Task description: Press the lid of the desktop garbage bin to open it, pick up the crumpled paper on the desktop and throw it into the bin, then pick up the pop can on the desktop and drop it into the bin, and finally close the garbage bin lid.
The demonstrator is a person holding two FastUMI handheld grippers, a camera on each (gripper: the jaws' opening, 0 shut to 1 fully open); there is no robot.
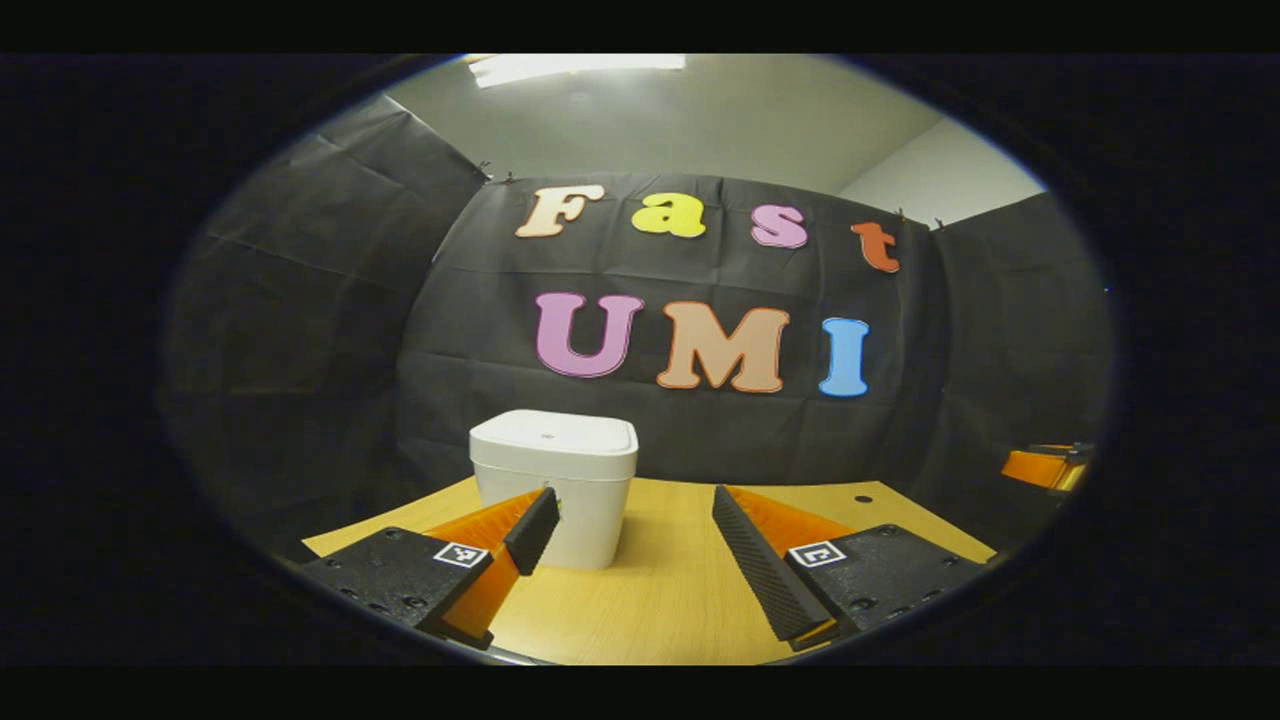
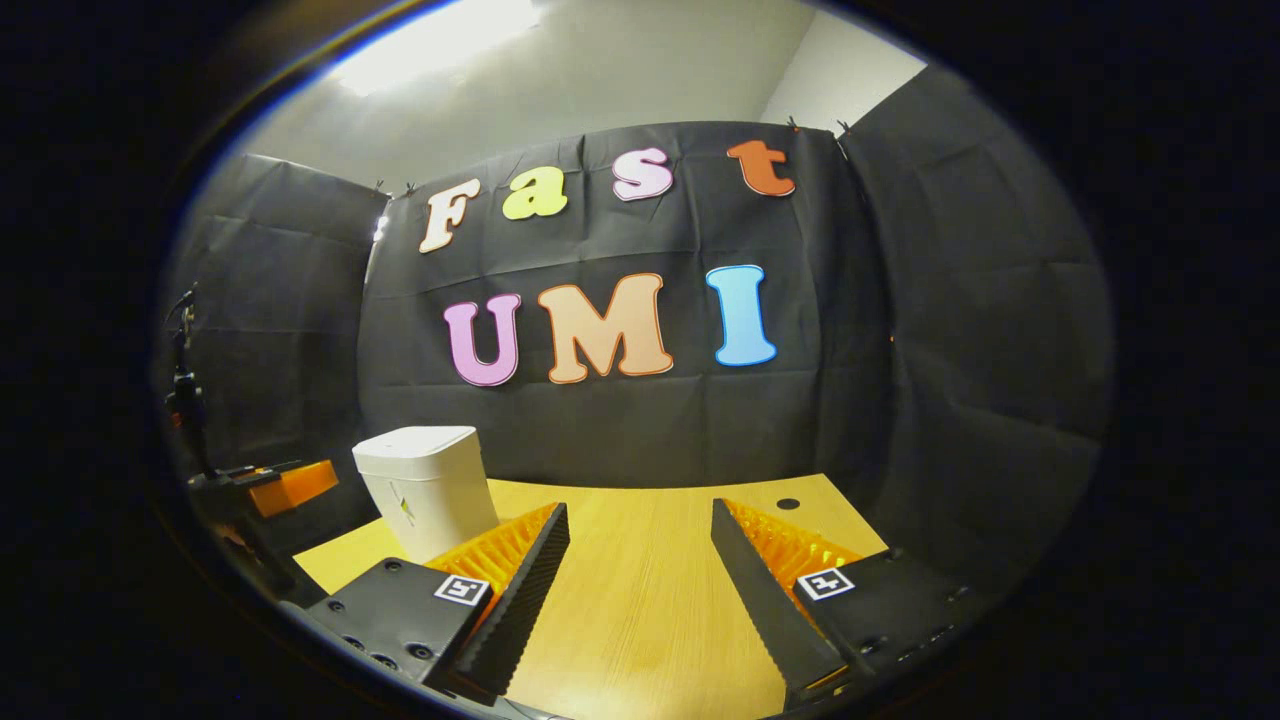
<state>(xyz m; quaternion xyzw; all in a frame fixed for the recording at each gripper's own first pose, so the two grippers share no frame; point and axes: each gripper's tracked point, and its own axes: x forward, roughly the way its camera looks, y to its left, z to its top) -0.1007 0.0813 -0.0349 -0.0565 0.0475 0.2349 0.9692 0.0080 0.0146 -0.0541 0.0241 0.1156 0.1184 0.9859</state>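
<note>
A white desktop bin (image 1: 553, 490) with its flat lid (image 1: 553, 435) down stands on the wooden table, just beyond my left gripper's left fingertip. My left gripper (image 1: 632, 500) hangs open above the table with nothing between its fingers. In the right gripper view the same bin (image 2: 425, 490) sits to the left, lid closed, behind the left finger. My right gripper (image 2: 640, 510) is open and holds nothing. The other gripper shows far off at the right edge (image 1: 1045, 465) of the left gripper view and at the left edge (image 2: 270, 490) of the right gripper view.
The light wooden table (image 1: 660, 600) runs back to the black cloth wall. A small round hole (image 2: 788, 504) is in the tabletop at the far right. A dark stand (image 2: 185, 400) rises at the left edge of the right gripper view.
</note>
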